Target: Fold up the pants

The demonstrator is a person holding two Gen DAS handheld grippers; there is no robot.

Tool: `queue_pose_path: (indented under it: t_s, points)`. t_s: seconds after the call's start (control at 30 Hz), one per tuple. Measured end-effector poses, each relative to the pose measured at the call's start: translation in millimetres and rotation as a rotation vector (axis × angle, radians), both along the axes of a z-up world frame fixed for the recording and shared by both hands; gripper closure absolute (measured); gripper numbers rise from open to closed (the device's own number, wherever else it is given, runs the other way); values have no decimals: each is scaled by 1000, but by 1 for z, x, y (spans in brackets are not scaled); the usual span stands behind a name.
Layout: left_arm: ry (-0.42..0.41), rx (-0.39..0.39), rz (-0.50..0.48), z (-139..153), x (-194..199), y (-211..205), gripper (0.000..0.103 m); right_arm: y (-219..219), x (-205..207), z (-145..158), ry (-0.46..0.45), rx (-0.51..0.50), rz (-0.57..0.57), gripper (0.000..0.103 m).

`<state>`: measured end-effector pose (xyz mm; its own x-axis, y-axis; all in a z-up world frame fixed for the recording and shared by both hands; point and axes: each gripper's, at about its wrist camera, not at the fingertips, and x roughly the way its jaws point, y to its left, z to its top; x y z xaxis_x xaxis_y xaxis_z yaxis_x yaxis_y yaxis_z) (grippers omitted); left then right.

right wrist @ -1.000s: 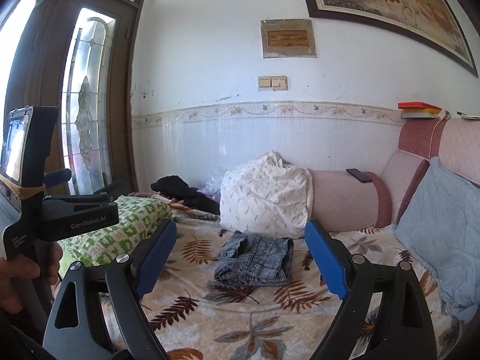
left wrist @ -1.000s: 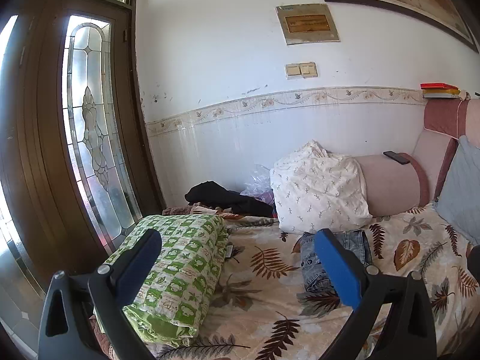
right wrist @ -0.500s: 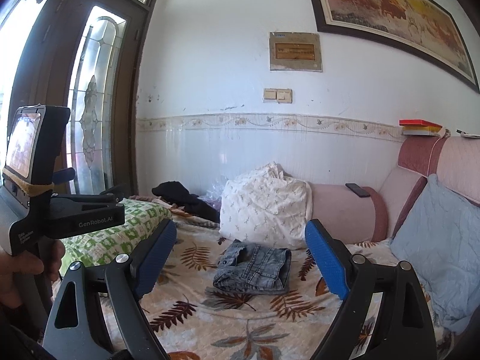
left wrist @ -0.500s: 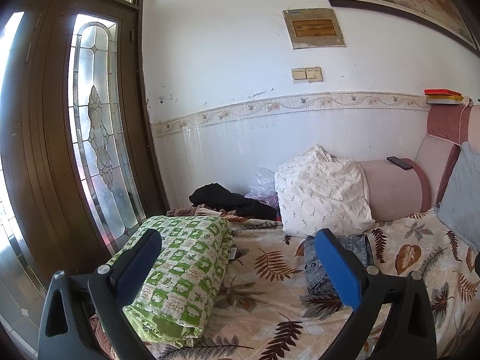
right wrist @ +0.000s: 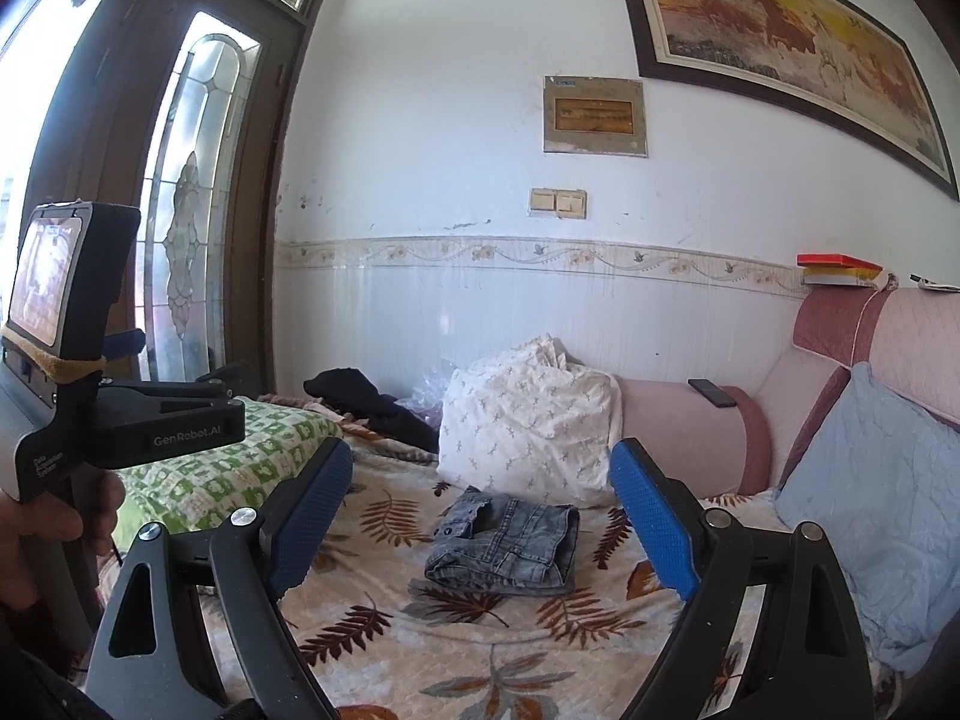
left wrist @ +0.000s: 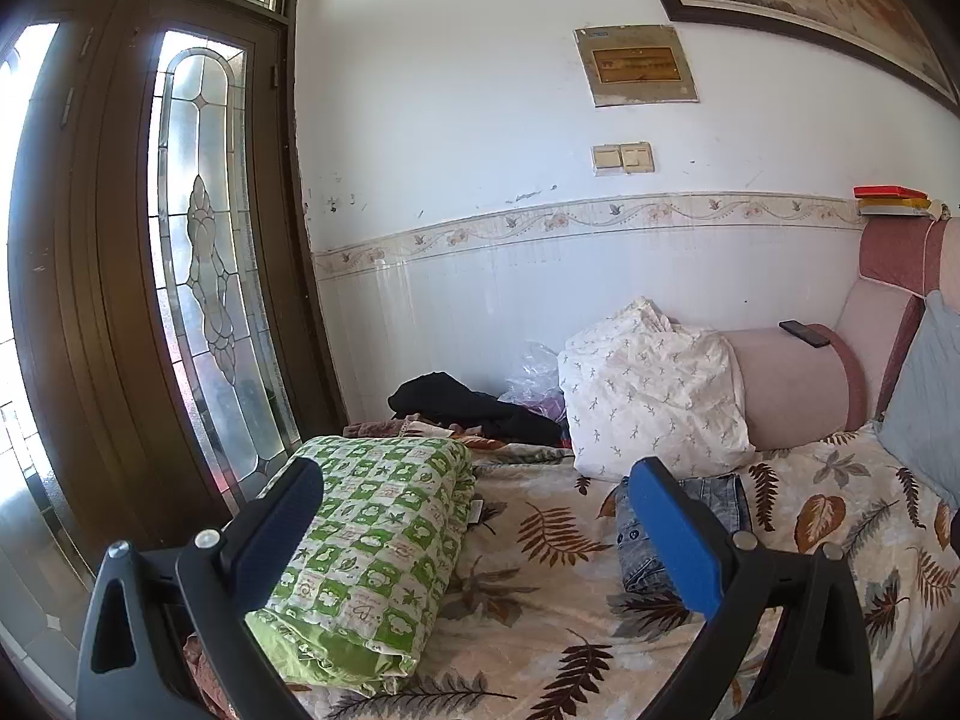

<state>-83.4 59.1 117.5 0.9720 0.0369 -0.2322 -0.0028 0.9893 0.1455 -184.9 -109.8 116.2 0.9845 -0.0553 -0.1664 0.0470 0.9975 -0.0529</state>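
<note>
The pants [right wrist: 507,546] are grey-blue denim, folded into a small square bundle on the leaf-print sofa cover [right wrist: 480,654]. In the left wrist view they [left wrist: 639,534] are partly hidden behind my right-hand blue finger. My right gripper [right wrist: 477,531] is open and empty, held back from and above the pants. My left gripper [left wrist: 474,531] is open and empty, pointing at the cover between the green quilt and the pants. The left gripper's body [right wrist: 126,414] shows at the left of the right wrist view, in a hand.
A folded green checked quilt [left wrist: 372,552] lies at the left. A white patterned pillow [right wrist: 528,426] and black clothing [right wrist: 360,402] lie behind the pants. A blue cushion [right wrist: 870,516] leans at the right. A phone [right wrist: 711,391] rests on the pink armrest. A glass door [left wrist: 204,276] stands at the left.
Both grippers have tilted up and drawn back a little, so more wall shows and the pants sit lower in view. Both stay open. The pants have not moved.
</note>
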Motion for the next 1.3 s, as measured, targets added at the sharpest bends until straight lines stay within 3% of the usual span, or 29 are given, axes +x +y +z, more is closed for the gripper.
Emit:
queue_pose_path:
  t_s: [1.3]
  points:
    - [12,1,10,-4,2,9,0,10,6,1,12,-15,-23,14]
